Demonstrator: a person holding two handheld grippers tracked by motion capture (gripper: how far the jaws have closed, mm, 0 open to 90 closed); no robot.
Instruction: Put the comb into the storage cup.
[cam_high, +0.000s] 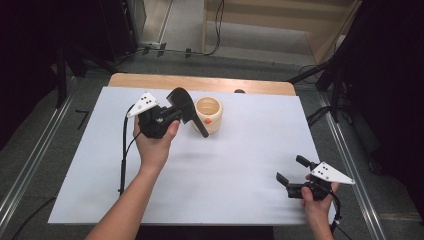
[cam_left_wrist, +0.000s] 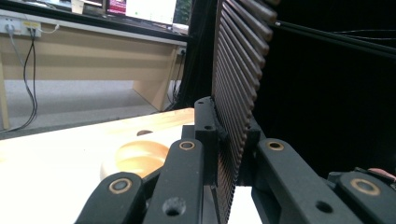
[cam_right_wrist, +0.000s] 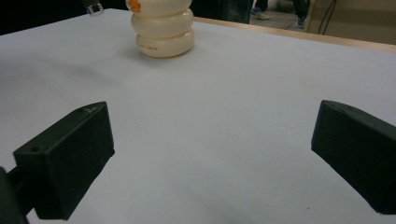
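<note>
A cream ribbed cup (cam_high: 208, 115) with an orange mark stands upright at the back middle of the white table top (cam_high: 240, 165). My left gripper (cam_high: 192, 117) is held just left of the cup, close against its side. Its ribbed jaws are shut together with nothing between them in the left gripper view (cam_left_wrist: 243, 28), where the cup's rim (cam_left_wrist: 140, 156) lies low to the left. Near the front right corner, my right gripper (cam_high: 290, 169) is open and points left across the table. Its jaws (cam_right_wrist: 210, 154) stand wide apart over bare table, with the cup (cam_right_wrist: 163, 28) far ahead.
The table's wooden back edge (cam_high: 200, 82) runs behind the cup, with a small dark spot (cam_high: 239, 91) on it. Metal rails (cam_high: 30, 160) flank the table on both sides. Cables trail from both grippers toward the front edge.
</note>
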